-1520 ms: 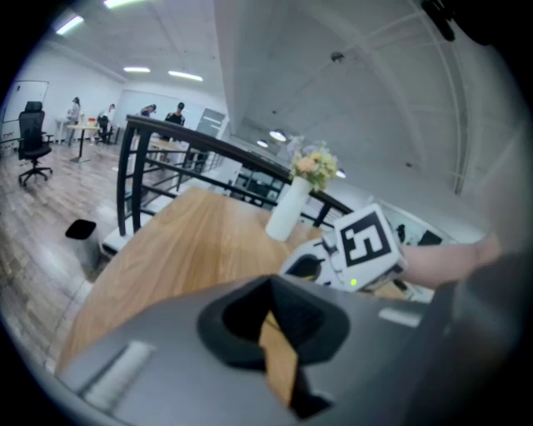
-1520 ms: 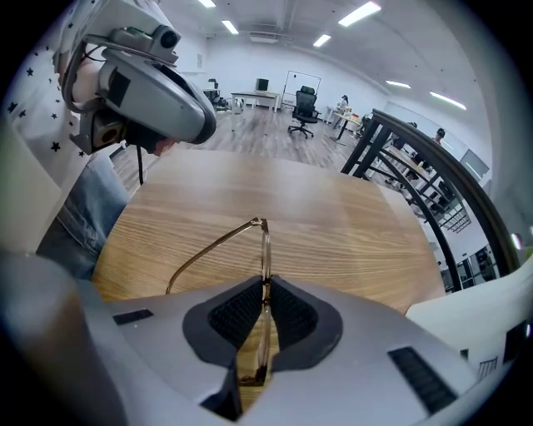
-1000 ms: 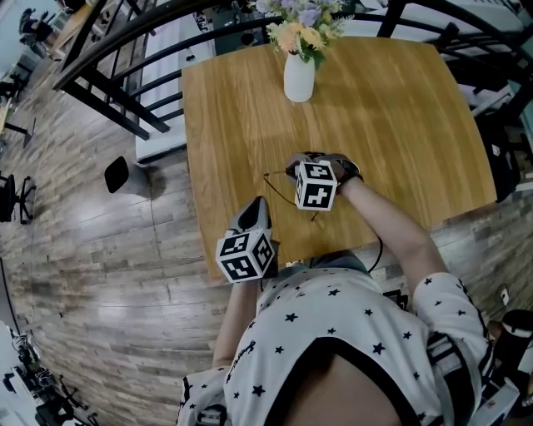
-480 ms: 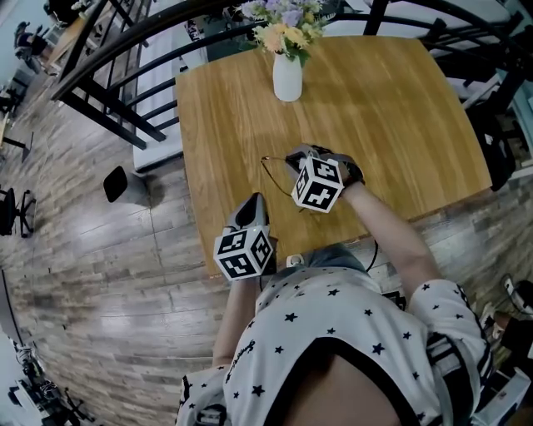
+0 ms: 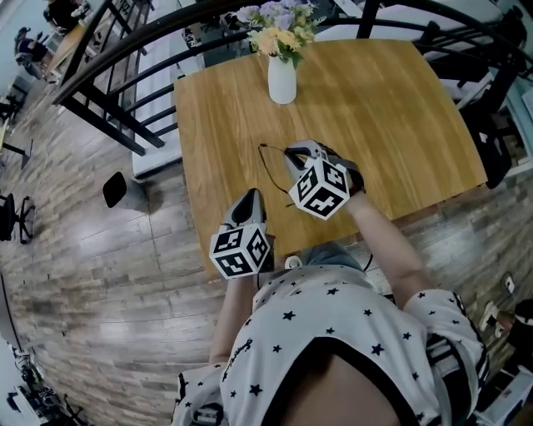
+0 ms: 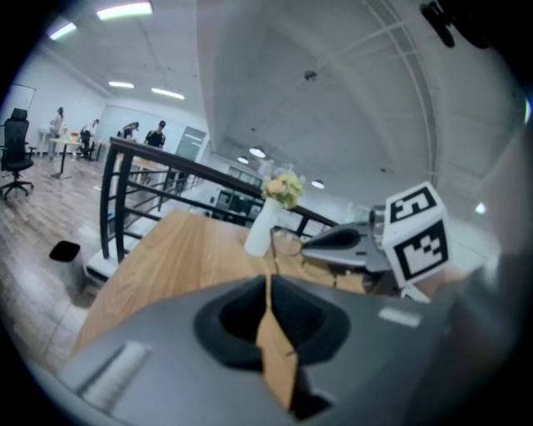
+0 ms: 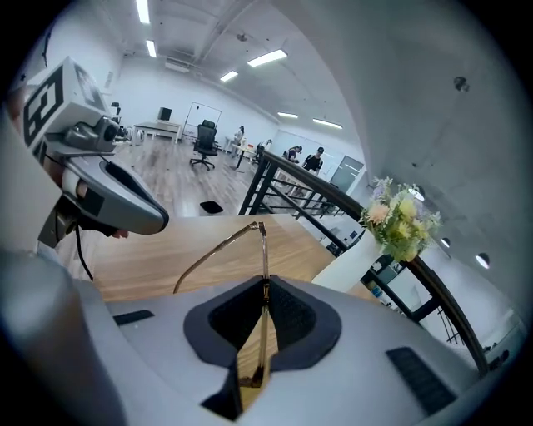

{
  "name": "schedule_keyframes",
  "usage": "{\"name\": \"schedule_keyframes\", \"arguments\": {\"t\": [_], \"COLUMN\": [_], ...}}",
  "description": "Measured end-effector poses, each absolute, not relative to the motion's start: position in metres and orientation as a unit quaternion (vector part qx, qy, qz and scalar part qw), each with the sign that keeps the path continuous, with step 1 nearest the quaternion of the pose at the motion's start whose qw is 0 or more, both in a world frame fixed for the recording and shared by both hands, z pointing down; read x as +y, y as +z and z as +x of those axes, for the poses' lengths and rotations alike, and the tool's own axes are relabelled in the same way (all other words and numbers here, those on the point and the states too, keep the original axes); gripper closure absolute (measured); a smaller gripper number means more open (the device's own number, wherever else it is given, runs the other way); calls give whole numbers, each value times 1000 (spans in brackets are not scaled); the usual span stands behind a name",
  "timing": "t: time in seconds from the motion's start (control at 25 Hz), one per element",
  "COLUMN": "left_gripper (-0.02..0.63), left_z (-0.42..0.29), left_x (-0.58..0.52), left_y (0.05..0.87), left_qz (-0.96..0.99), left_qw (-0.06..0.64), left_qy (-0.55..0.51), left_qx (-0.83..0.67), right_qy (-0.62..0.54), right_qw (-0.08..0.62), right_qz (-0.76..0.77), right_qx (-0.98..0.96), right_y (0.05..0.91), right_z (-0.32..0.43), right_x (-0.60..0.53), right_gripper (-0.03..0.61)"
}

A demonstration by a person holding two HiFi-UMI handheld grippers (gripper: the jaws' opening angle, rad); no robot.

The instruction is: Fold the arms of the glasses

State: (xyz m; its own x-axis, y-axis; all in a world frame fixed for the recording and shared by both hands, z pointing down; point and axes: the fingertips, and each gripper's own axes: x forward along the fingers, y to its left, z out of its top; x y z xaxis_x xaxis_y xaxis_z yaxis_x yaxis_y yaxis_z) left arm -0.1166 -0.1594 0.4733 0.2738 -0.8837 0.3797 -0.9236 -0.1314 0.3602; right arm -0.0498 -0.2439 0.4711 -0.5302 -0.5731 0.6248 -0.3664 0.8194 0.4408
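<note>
Head view shows the right gripper higher and more rolled over than a second ago. Its jaws pinch the thin wire-framed glasses, which now appear lifted off the wooden table (the right gripper view shows the metal clamped between the pads, one arm splayed out). That lift brings the frame nearer the left gripper, whose jaws are pressed together on nothing by the table's near edge, so I judge no arm is folded yet. The only container, a white vase at the far side, holds a bunch of flowers.
</note>
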Motion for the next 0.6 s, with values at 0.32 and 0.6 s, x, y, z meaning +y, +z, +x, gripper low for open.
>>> {"name": "schedule_keyframes", "arguments": {"t": [0.32, 0.6], "left_gripper": [597, 597], "left_z": [-106, -100], "left_x": [-158, -157], "left_y": [461, 455], "left_qz": [771, 778], "left_qw": [248, 237], "left_qy": [34, 34], "left_qx": [-585, -581], "right_qy": [-115, -109], "right_qw": [344, 313], "right_qz": [340, 368], "right_qx": [-868, -869], "right_y": [438, 420], "right_z": [-37, -27], "right_x": [-237, -228], "right_gripper": [555, 555]}}
